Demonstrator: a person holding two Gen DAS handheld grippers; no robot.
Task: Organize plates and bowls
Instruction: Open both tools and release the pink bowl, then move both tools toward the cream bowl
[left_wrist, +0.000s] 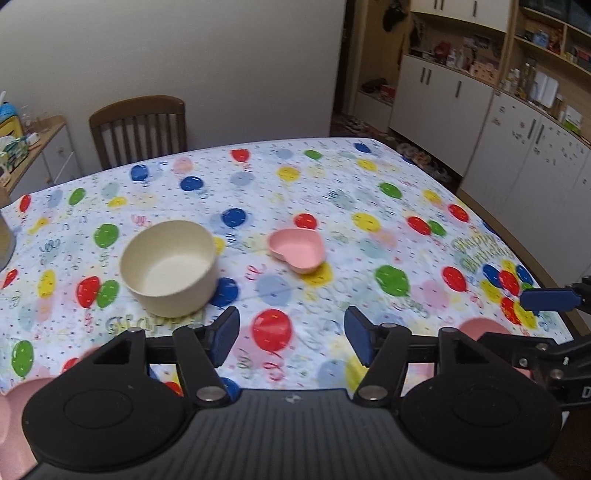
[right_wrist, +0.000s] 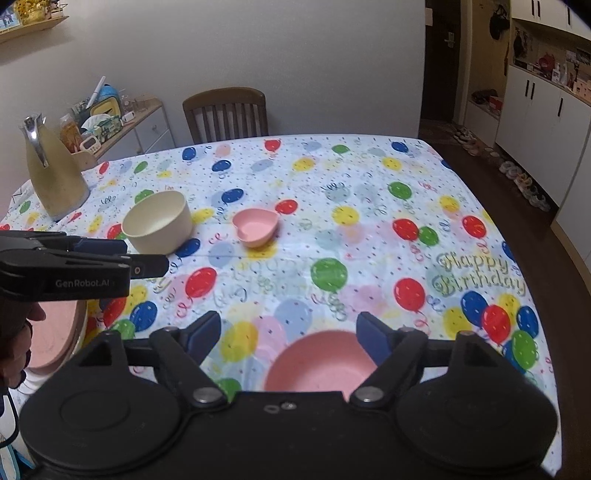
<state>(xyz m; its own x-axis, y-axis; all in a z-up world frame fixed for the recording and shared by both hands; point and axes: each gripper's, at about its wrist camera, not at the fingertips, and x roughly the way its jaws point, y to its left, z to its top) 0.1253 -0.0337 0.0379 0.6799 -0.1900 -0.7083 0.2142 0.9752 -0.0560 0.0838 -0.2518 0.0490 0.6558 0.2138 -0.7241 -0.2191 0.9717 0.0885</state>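
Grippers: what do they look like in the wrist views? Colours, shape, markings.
Both match: the left gripper and right gripper are matte black, each with two round disc housings, angled link arms with silver pivot pins, and dark blue pads on the fingers. Seen side-on in the right wrist view, the left gripper's body carries white "GenRobot.AI" lettering. No cables visible.

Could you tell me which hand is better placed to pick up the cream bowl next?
Probably the left. The cream bowl sits just ahead of the open left gripper, slightly to its left; from the open right gripper it lies farther off, across the table.
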